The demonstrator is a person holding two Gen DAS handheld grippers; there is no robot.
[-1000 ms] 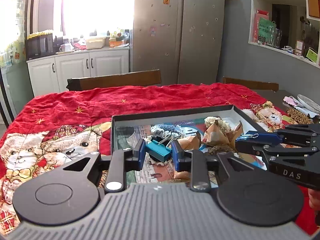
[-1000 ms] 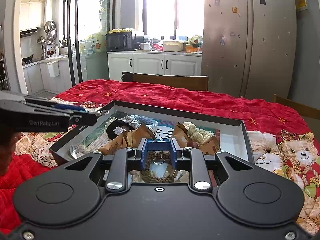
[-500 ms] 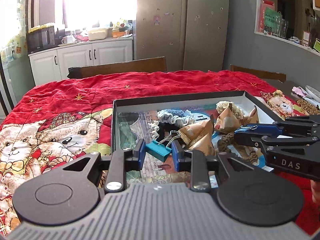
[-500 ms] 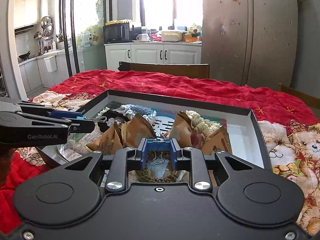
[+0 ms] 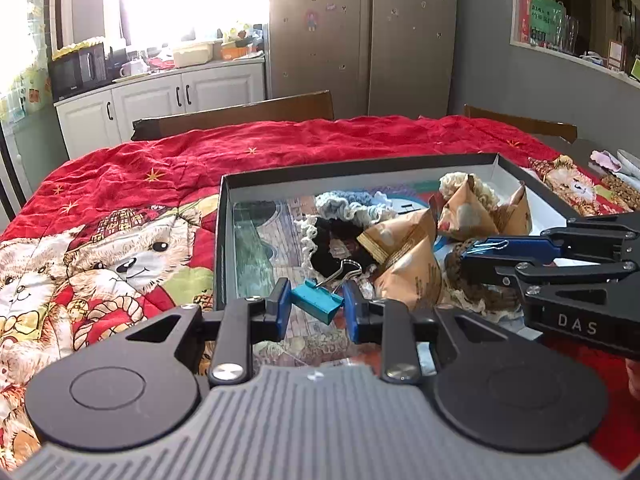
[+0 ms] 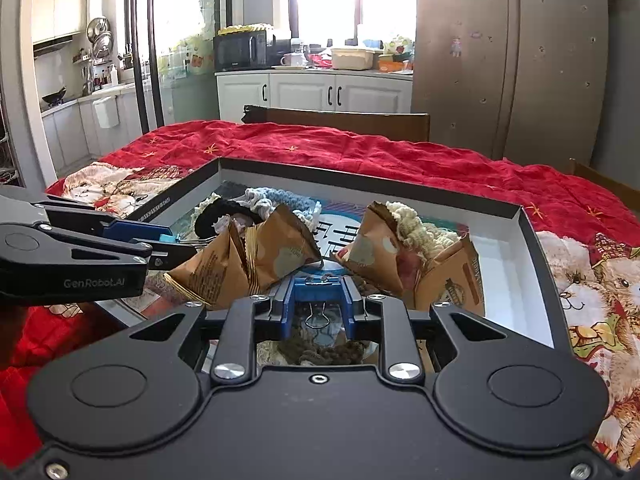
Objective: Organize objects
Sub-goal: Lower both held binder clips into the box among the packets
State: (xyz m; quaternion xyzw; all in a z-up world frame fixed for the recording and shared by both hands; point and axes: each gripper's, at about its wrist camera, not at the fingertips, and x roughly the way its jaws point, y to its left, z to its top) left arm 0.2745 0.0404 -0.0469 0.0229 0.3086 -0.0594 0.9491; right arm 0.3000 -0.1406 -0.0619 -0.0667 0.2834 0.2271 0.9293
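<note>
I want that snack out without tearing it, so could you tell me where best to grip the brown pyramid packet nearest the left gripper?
Probably by the sealed, ribbed edge at the top of the brown pyramid packet, coming from above. That seam is flat and thin enough for the pads; the puffed faces below slope away and would likely slip. Both grippers already hold binder clips.

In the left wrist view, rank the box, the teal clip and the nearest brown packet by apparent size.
1. Box, by far the largest.
2. Brown packet.
3. Teal clip, smallest, though it sits nearest the camera, gripped in the left hand-held gripper.
</note>
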